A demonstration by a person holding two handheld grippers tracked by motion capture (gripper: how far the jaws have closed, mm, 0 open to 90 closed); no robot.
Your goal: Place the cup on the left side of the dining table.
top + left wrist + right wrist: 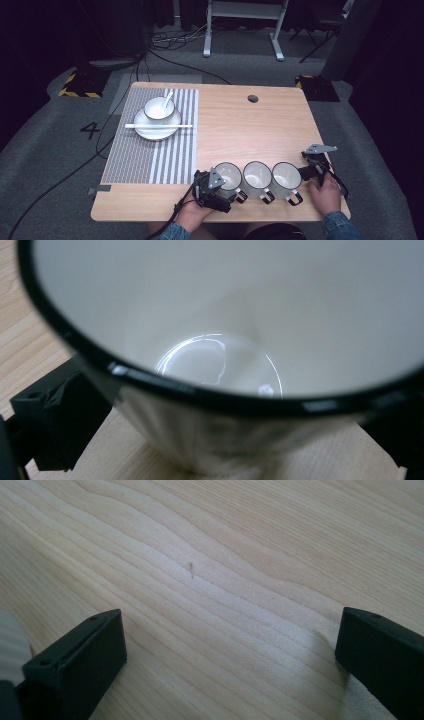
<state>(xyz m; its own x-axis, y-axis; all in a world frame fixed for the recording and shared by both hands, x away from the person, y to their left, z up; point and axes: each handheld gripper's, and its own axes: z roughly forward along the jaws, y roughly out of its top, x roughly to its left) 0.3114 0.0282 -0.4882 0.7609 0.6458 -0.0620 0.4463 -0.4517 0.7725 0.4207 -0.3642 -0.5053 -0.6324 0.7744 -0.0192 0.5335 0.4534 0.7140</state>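
Three white mugs with black rims stand in a row near the table's front edge: left mug (228, 174), middle mug (257, 175), right mug (286, 176). My left gripper (220, 185) is at the left mug. In the left gripper view that mug (225, 315) sits between the wide-spread jaws of the left gripper (230, 440), which is open; the left fingertip (60, 425) is close beside the mug's wall. My right gripper (307, 171) is just right of the right mug. In its own view the right gripper (230, 655) is open over bare wood.
A striped grey placemat (145, 150) covers the table's left half. On it stands a white plate (150, 134) with a bowl (159, 107), a spoon and chopsticks (180, 126). A cable hole (253, 98) is at the far edge. Bare wooden table (250, 130) lies between.
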